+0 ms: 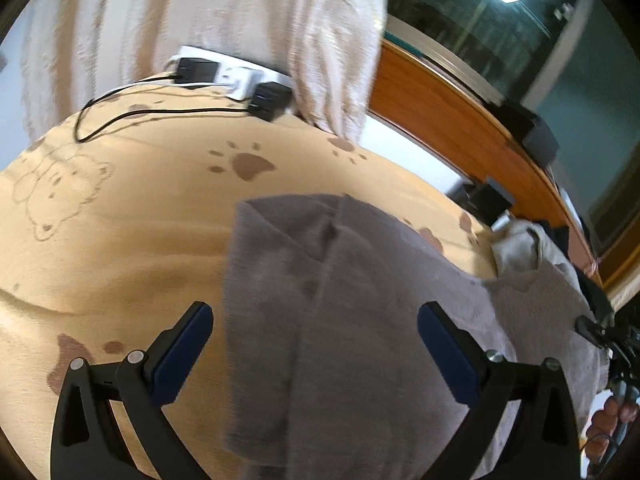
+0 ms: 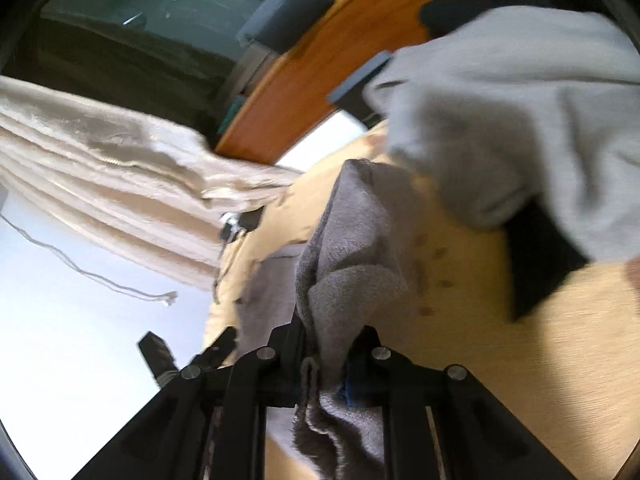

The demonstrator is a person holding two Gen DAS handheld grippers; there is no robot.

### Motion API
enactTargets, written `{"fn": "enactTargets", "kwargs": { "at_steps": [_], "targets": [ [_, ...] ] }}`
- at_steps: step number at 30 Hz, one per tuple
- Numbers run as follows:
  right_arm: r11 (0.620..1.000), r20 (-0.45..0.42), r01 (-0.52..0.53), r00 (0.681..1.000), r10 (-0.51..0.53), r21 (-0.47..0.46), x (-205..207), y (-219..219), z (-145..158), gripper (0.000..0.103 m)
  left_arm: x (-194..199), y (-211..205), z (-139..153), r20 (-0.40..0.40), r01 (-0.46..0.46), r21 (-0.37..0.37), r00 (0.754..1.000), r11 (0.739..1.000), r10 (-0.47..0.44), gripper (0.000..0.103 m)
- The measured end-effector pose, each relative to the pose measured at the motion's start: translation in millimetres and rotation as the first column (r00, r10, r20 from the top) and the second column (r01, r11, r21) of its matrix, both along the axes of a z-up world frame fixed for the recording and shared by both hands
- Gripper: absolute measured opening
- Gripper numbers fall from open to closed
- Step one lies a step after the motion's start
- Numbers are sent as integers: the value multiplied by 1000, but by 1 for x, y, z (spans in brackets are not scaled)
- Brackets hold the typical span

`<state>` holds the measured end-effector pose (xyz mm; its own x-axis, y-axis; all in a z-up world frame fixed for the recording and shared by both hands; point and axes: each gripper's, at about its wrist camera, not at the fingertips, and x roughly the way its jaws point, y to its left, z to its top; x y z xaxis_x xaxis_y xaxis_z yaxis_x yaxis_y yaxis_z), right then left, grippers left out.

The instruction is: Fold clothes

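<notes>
Right-wrist view only, right tongs (image 2: 326,360) pinching grey towel (image 2: 352,248)

One brownish-grey fleece garment (image 1: 340,300) is counted on the yellow paw-print blanket (image 1: 120,200). One light grey sweatshirt (image 2: 500,120) is seen beside it, and one black cloth (image 2: 536,260) under that. One cream curtain (image 1: 220,8) is counted. One white power strip (image 1: 236,76) is seen, with two black plugs (image 1: 196,70) in it. Two black grippers are counted, left (image 1: 316,344) and right (image 2: 324,364).

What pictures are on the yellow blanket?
Brown paw prints and outlined bears on the blanket, clearest in the left wrist view.
</notes>
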<state>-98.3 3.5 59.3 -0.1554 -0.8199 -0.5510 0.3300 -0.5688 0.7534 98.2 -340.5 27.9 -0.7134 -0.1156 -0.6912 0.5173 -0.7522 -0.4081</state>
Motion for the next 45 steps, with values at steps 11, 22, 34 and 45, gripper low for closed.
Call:
{"fn": "enactTargets", "kwargs": {
  "at_steps": [11, 22, 34, 45],
  "targets": [
    [992, 59, -98, 993, 103, -85, 19, -104, 13, 16, 21, -45, -17, -13, -131, 137, 991, 982, 134, 103],
    [983, 39, -181, 982, 183, -44, 50, -198, 4, 16, 28, -55, -16, -37, -150, 191, 986, 970, 160, 103],
    [990, -136, 130, 981, -136, -50, 24, -19, 53, 16, 19, -46, -16, 7, -124, 104, 992, 987, 124, 103],
    [931, -142, 263, 962, -233, 253, -14, 89, -24, 20, 6, -30, -18, 87, -67, -48, 994, 997, 72, 103]
  ]
}}
